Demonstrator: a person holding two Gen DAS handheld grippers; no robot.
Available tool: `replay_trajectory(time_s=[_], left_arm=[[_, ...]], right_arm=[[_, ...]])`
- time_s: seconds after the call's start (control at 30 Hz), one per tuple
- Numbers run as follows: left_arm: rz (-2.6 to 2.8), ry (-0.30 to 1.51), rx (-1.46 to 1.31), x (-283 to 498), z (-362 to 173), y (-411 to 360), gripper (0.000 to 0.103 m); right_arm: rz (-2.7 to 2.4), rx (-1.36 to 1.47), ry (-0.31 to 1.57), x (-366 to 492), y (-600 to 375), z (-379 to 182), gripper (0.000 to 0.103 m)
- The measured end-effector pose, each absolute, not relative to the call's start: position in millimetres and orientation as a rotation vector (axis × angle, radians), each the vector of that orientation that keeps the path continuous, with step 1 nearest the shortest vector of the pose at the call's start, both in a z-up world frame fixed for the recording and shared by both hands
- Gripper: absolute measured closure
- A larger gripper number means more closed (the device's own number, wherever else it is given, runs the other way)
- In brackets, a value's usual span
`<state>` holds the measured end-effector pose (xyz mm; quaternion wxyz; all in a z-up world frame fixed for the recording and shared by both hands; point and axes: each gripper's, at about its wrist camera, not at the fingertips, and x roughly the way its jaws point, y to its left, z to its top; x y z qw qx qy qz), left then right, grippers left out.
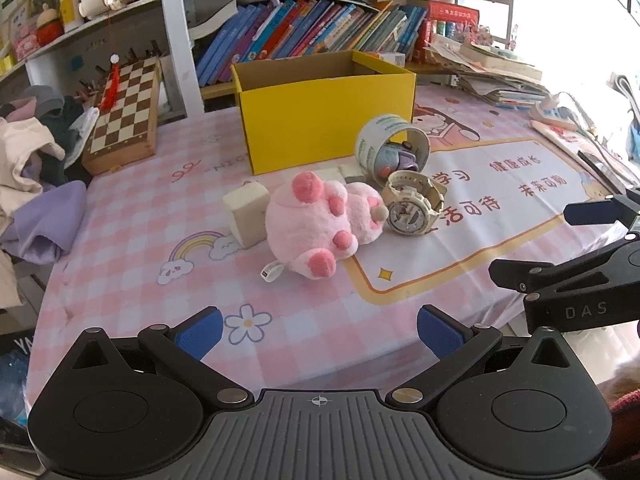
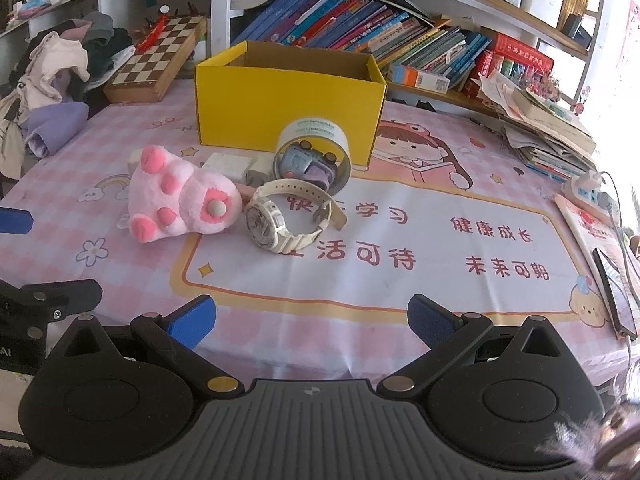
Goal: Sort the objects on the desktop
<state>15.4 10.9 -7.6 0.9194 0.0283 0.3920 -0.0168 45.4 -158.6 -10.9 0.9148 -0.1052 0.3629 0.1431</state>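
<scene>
A pink plush toy [image 1: 320, 222] [image 2: 180, 200] lies on its side in the middle of the pink checked tablecloth. Beside it rests a cream wristwatch [image 1: 412, 206] [image 2: 286, 216]. A round tin [image 1: 390, 146] [image 2: 314, 156] lies tipped over with small toy cars inside. Behind them stands an open yellow box [image 1: 326, 108] [image 2: 288, 92]. A cream block [image 1: 246, 212] sits left of the plush, and small white and grey pieces [image 2: 240, 166] lie behind it. My left gripper [image 1: 320, 332] and right gripper [image 2: 312, 322] hover open near the table's front edge, both holding nothing.
A chessboard [image 1: 124, 114] [image 2: 160, 60] leans at the back left by a heap of clothes [image 1: 32, 168] [image 2: 52, 80]. Books [image 1: 312, 28] fill the shelf behind. Stacked papers [image 2: 548, 128], a power strip [image 2: 592, 192] and a phone [image 2: 616, 296] lie at the right.
</scene>
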Motion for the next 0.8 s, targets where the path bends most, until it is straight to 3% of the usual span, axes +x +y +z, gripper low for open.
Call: replay_trajectory(time_s=[0.8], left_arm=[[-0.004, 0.813, 0.052, 15.8, -1.9, 10.0, 0.000]], right_arm=[[0.347, -0.215, 0.730, 46.6, -157.6, -10.4, 0.000]])
